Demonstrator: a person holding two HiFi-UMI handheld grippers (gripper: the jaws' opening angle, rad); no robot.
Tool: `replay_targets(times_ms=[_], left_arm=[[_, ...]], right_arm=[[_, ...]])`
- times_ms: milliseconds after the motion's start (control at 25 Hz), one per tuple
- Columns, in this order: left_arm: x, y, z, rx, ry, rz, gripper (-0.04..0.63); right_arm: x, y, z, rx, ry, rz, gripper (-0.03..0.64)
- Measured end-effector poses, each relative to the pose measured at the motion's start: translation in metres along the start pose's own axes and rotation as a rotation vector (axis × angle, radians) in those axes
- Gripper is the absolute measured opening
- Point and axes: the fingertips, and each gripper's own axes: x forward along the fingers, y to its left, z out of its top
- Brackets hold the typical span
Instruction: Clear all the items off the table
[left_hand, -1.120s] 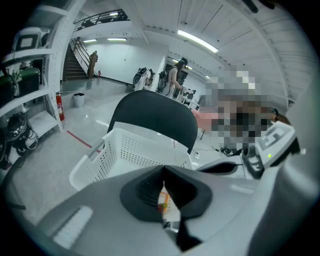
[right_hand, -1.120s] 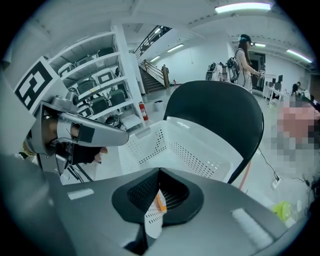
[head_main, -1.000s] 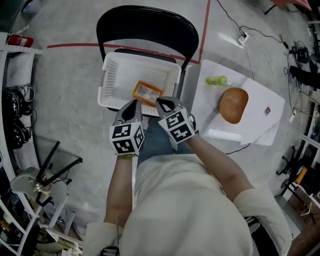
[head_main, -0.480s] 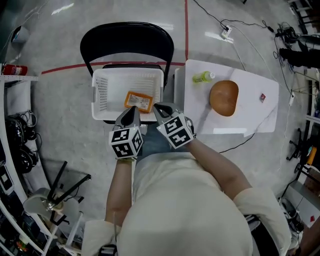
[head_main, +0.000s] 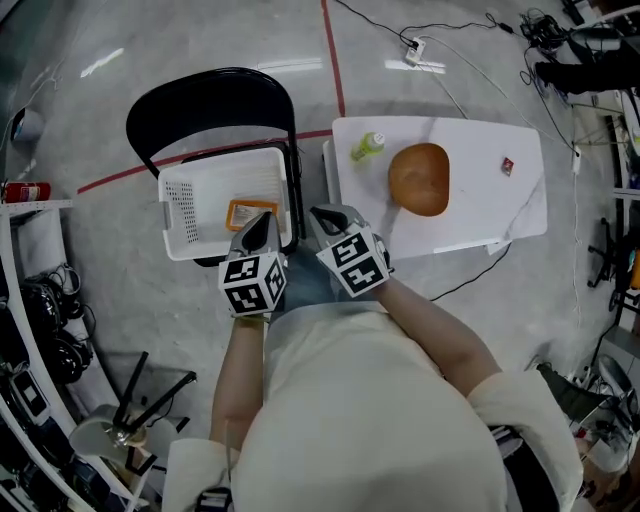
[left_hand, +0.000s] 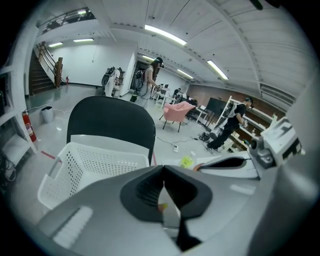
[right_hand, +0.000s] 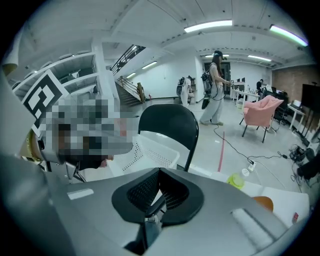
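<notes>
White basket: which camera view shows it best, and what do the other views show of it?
The head view: the white basket shows nearly whole from above, on the chair, an orange packet inside. The left gripper view shows its perforated walls, not its floor; the right gripper view shows only a corner.

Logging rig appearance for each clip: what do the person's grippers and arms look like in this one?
The left gripper and right gripper both have smooth grey bodies that taper to a point, with dark textured pads inside the jaws. Each carries a white cube printed with black square markers. The person wears a cream short-sleeved top.
</notes>
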Motion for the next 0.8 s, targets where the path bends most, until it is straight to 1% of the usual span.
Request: replay_targets(times_ms=[240, 480, 800], left_arm=[[0.015, -0.052, -0.004, 0.035, 0.007, -0.031, 0.009], [0.026, -0.097, -0.009, 0.052, 0.013, -0.054, 0.009], [0.045, -0.131, -0.018, 0.086, 0.048, -0.092, 0.009]], right_arm=[[-0.037, -0.035, -0.030, 0.023, 0.007, -0.034, 0.000], [-0.070, -0.070, -0.055, 0.054, 0.007, -0.074, -0.002], [-0.079, -0.106, -0.077, 0.119, 0.010, -0.121, 0.000]])
